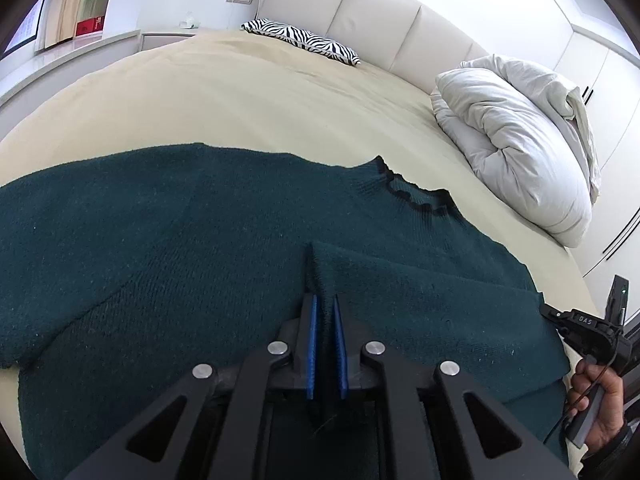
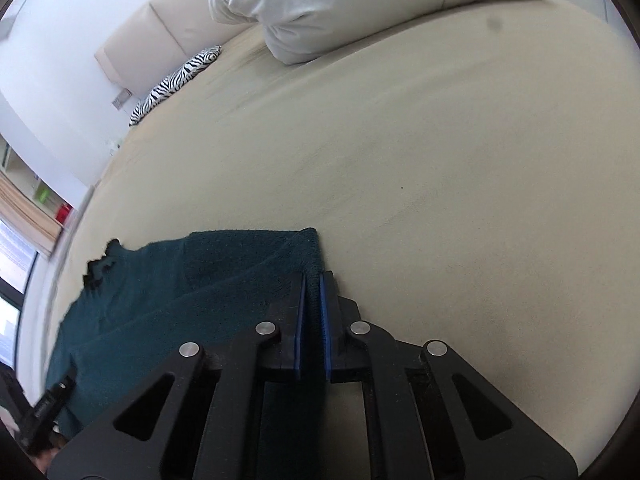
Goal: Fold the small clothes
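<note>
Sweater point(image 1: 180, 240): dark green knit, spread on the beige bed point(image 1: 248, 92), collar toward the duvet.
Left tongs point(image 1: 325, 308): blue pads clamped on a raised fold of the sweater near its middle.
Right tongs point(image 2: 313, 284): clamped on a folded sweater edge point(image 2: 308, 248) beside bare bed point(image 2: 440, 160).
Left view only: black-trimmed collar point(image 1: 416, 194), the padded headboard point(image 1: 360, 8), and the person's right hand point(image 1: 600, 404) gripping its tool at the sweater's right edge.
Right view only: wide bare bed beyond the sweater.
Both views: white duvet point(image 1: 516, 140) and zebra pillow point(image 1: 304, 40) by the headboard.
</note>
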